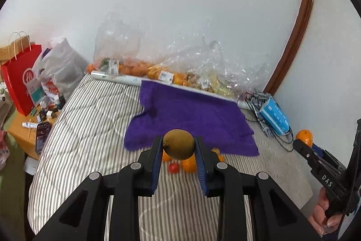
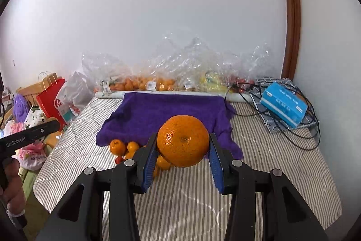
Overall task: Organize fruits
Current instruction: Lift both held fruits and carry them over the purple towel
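Observation:
My left gripper [image 1: 179, 143] is shut on a brown-green kiwi [image 1: 179, 144], held above the striped bed [image 1: 90, 132]. My right gripper [image 2: 183, 141] is shut on a large orange [image 2: 183, 141], also lifted off the bed. That same orange [image 1: 304, 136] shows at the right edge of the left wrist view. A purple towel [image 2: 167, 114] lies spread across the bed beyond both grippers. At the towel's near edge sits a small pile of oranges [image 2: 117, 146] with a small red tomato [image 1: 173, 168], partly hidden behind the fingers.
Clear plastic bags of fruit [image 2: 158, 83] line the wall behind the towel. A blue tissue box [image 2: 284, 105] and black cables [image 2: 293, 134] lie at the right. A red paper bag [image 1: 18, 80], a phone [image 1: 42, 137] and small bottles crowd a side table on the left.

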